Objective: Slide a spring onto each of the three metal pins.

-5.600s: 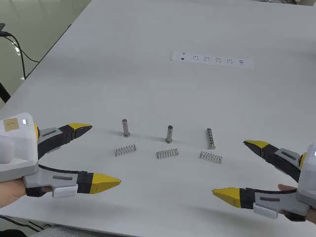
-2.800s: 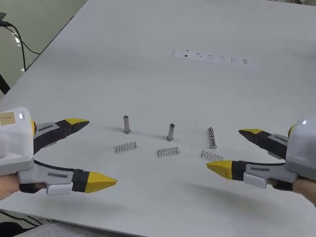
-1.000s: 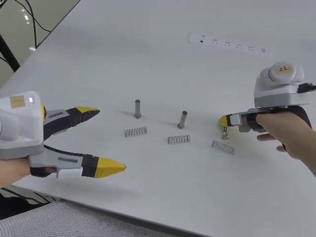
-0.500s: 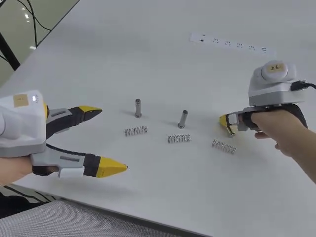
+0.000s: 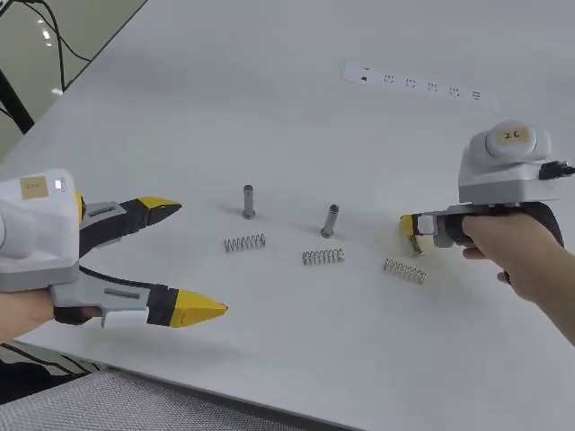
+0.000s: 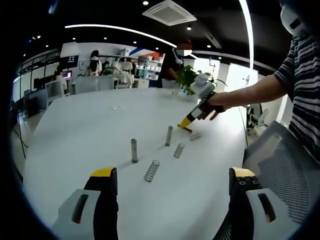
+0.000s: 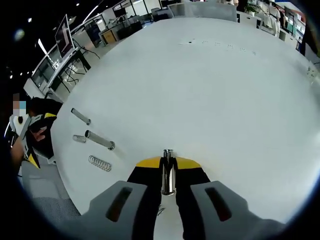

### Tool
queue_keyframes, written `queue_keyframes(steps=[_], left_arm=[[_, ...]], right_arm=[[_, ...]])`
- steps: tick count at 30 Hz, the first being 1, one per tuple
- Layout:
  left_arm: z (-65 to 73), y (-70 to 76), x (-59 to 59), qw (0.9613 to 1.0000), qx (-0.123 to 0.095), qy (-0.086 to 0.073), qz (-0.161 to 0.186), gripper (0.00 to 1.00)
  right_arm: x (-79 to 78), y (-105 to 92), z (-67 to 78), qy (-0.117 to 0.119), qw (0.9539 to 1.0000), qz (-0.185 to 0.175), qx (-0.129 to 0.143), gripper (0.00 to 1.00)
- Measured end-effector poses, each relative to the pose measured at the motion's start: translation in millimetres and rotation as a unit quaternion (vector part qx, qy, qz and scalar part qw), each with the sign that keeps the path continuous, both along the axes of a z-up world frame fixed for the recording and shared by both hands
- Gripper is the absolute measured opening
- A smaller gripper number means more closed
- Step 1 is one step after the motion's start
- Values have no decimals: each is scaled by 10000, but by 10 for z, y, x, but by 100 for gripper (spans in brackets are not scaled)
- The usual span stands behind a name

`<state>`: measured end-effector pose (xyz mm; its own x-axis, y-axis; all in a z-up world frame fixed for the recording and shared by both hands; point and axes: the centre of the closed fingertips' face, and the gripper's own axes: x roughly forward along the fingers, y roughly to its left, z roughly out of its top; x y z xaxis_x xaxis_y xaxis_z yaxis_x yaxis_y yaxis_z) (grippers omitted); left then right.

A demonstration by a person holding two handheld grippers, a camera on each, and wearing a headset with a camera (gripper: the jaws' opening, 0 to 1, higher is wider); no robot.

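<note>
Pinching one metal pin (image 7: pixel 168 172) between the nearly closed jaws of the right gripper (image 5: pixel 409 226), at 3 o'clock on the counter (image 5: pixel 269 108). Holding the left gripper (image 5: pixel 198 259) spread wide and empty at 8 o'clock. Showing the left pin (image 5: pixel 248 201) and middle pin (image 5: pixel 331 220) standing upright near centre, with the left spring (image 5: pixel 244 242) and middle spring (image 5: pixel 323 257) lying near them at 6 o'clock, not touching, and the right spring (image 5: pixel 404 270) lying at 6 o'clock of the right gripper.

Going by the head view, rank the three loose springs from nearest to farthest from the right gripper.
1. right spring, on the table just on the person's side of the right gripper.
2. middle spring, in front of the middle pin.
3. left spring, at the far left end of the row.
</note>
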<state>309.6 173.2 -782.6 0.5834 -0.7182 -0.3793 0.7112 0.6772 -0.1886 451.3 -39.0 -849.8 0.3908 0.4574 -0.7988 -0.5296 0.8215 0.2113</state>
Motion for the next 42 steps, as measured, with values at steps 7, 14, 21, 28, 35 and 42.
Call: queue_keyframes(steps=[7, 14, 21, 28, 35, 42], left_arm=[[31, -23, 17, 10000, 37, -14, -27, 90], [53, -36, 8, 10000, 61, -31, -67, 90], [68, -57, 6, 9999, 76, -35, -85, 91], [74, -63, 1, 9999, 84, -35, -90, 91], [75, -50, 9, 9999, 79, -41, -48, 91], [91, -38, 30, 10000, 55, -65, -18, 90]], right_arm=[[-34, -17, 70, -287, 9995, 120, 34, 10], [-36, -27, 150, -486, 9986, 125, 146, 10], [-1, -39, 203, -696, 9973, 56, 244, 10], [6, -36, 220, -782, 9965, 103, 289, 10], [25, -29, 267, -886, 9954, 167, 318, 10], [-39, -54, 294, -1025, 9940, 213, 303, 10]])
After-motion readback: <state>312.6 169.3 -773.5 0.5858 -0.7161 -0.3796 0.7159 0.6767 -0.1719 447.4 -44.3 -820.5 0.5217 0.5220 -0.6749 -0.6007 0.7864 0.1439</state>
